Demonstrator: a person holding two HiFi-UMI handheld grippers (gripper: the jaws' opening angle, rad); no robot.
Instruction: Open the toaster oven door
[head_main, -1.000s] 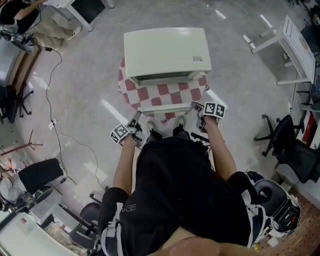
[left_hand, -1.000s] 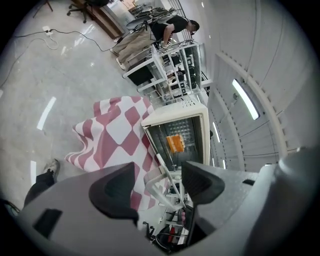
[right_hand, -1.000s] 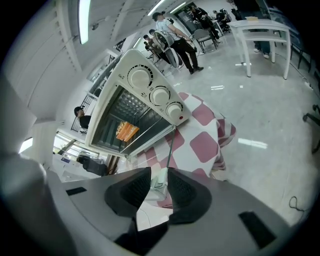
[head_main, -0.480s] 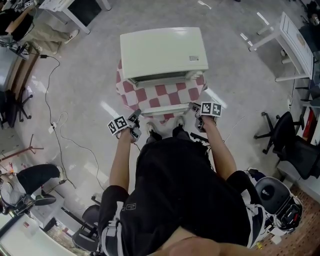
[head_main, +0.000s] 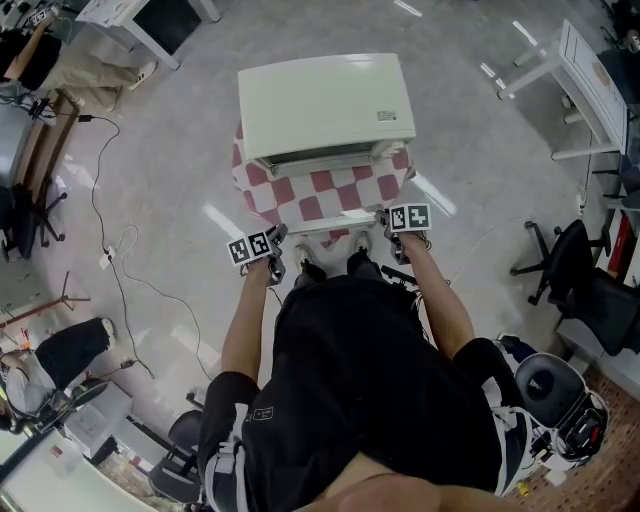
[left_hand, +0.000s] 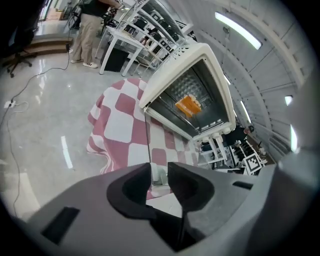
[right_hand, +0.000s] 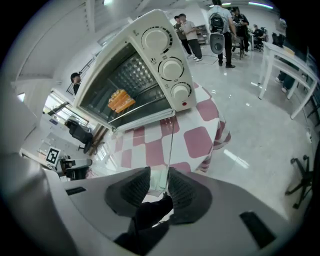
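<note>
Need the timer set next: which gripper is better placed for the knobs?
Right, probably. The knobs sit at the oven's right end, on the right gripper's side; the left gripper is at the far end. Both grippers' jaws are opening on the door handle.

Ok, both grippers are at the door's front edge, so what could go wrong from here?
1. The left gripper's jaws are opening with the door's front edge between them. It could slip free, leaving the right gripper holding one end and twisting the door.
2. The toaster oven sits on a loose checkered cloth, so any further pull may drag it forward.
</note>
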